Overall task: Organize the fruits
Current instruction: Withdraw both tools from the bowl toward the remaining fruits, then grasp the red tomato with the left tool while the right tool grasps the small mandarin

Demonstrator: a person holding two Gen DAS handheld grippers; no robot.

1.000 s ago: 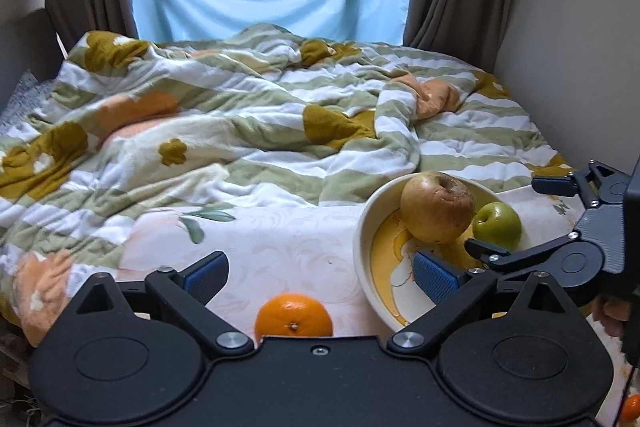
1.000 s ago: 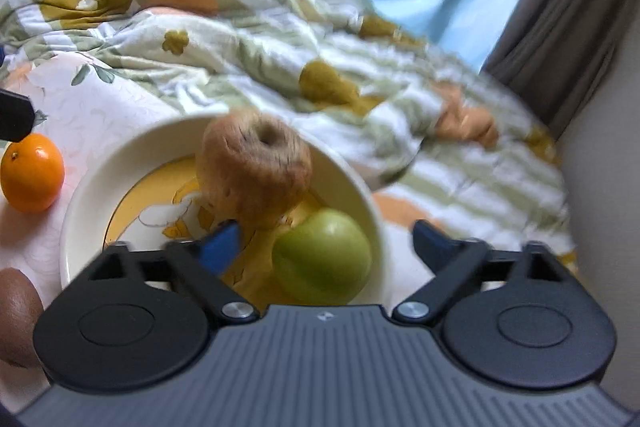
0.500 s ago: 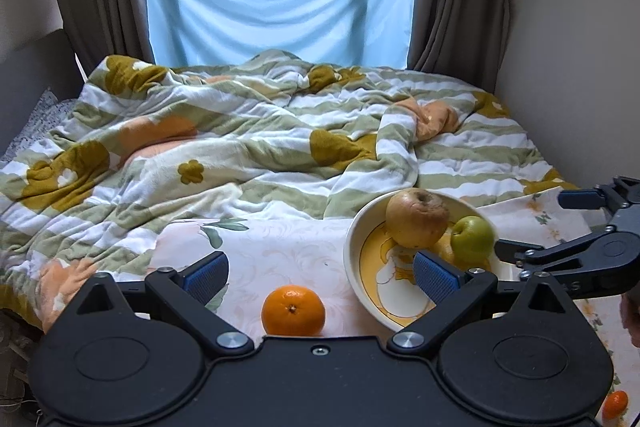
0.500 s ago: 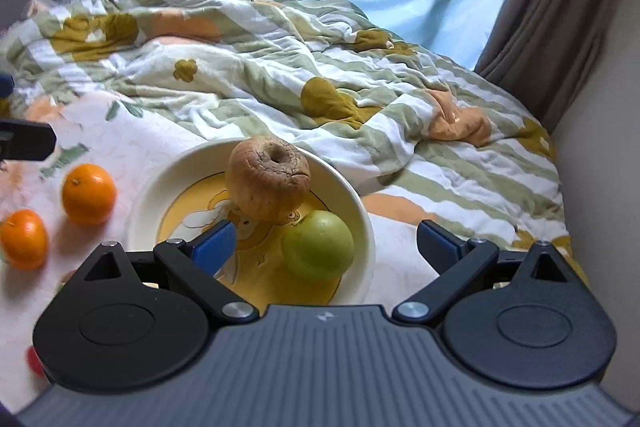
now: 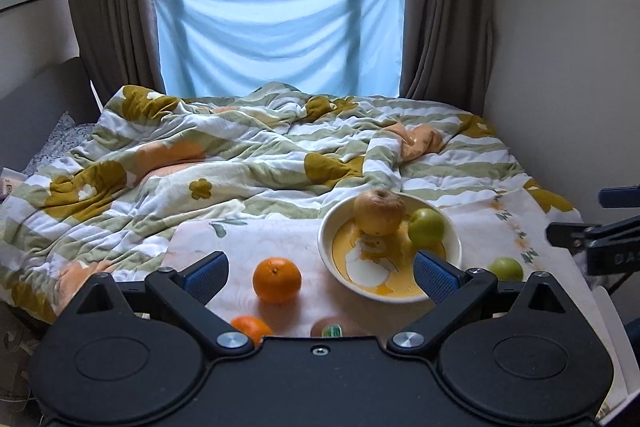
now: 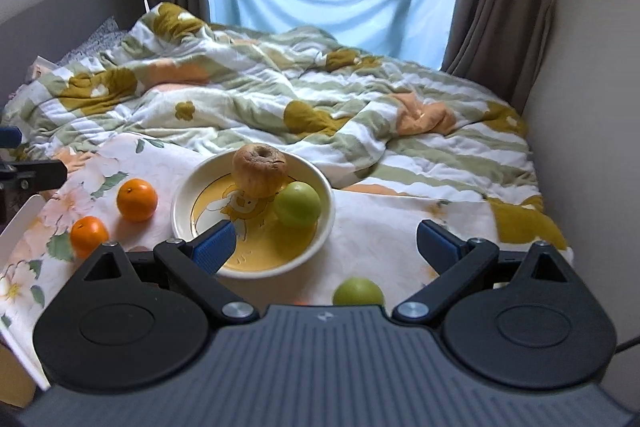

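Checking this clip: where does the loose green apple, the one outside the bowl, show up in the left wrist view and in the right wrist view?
Left wrist: the loose green apple lies low on the right, on the cloth right of the bowl.
Right wrist: the same apple sits bottom centre, just above the gripper body, nearer than the bowl.
Shared landmark: the brown wrinkled apple in the bowl.

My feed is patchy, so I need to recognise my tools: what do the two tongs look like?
Left tongs: glossy black body, two round discs, black linkage arms with silver pivot screws, blue ribbed pads. Right tongs: same build, but with a ribbed dark grey body bearing a small logo. No cables or sleeves show clearly.
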